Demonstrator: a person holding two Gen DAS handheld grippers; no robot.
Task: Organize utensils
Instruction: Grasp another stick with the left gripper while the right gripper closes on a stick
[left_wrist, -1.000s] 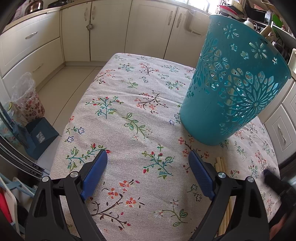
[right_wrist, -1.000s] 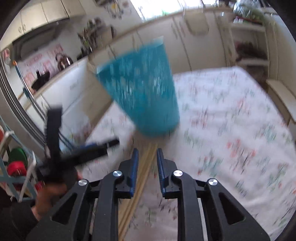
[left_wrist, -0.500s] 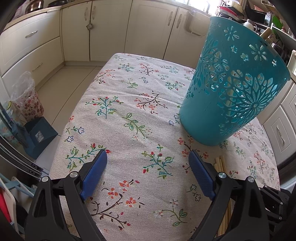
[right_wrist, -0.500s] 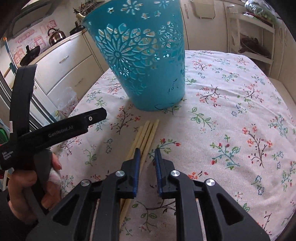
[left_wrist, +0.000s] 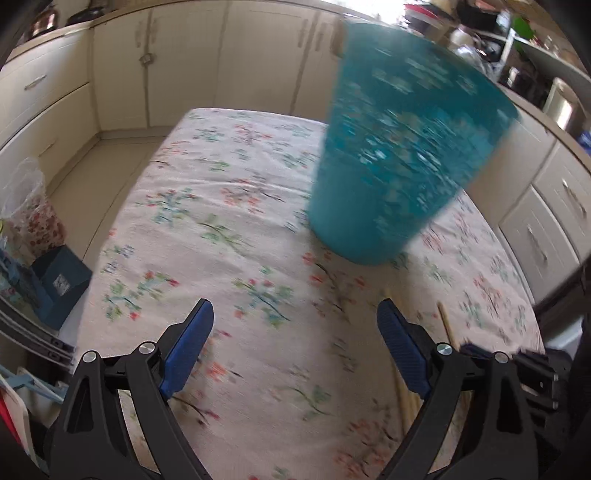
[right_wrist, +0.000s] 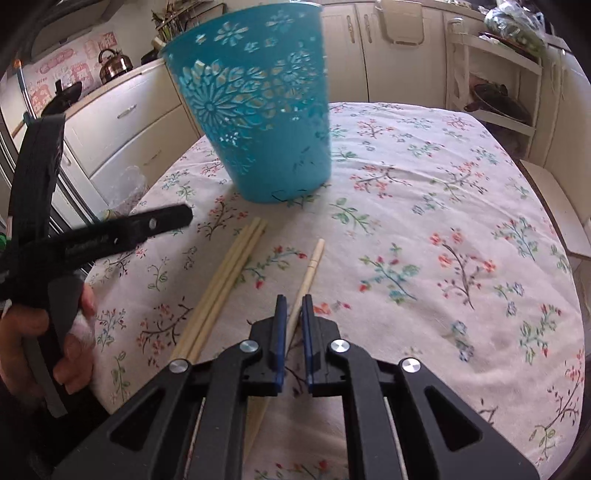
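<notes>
Gripping one pale wooden chopstick (right_wrist: 308, 275) between the narrow-set blue pads of my right gripper (right_wrist: 292, 299), I have it angled apart from the three matching wooden chopsticks (right_wrist: 225, 284) lying bundled side by side on the floral cotton tablecloth (right_wrist: 461, 221). Singling it out this way probably readies it for the tall teal plastic basket with flower-shaped cut-outs (right_wrist: 258, 107), which stands upright just beyond the sticks, mouth up, near enough to drop utensils into. My left gripper (left_wrist: 295, 347) hangs spread wide above the cloth, grasping nothing, likely waiting its turn. White lettering runs along the left tool's black arm in the right camera's view, too blurred for me to read.
</notes>
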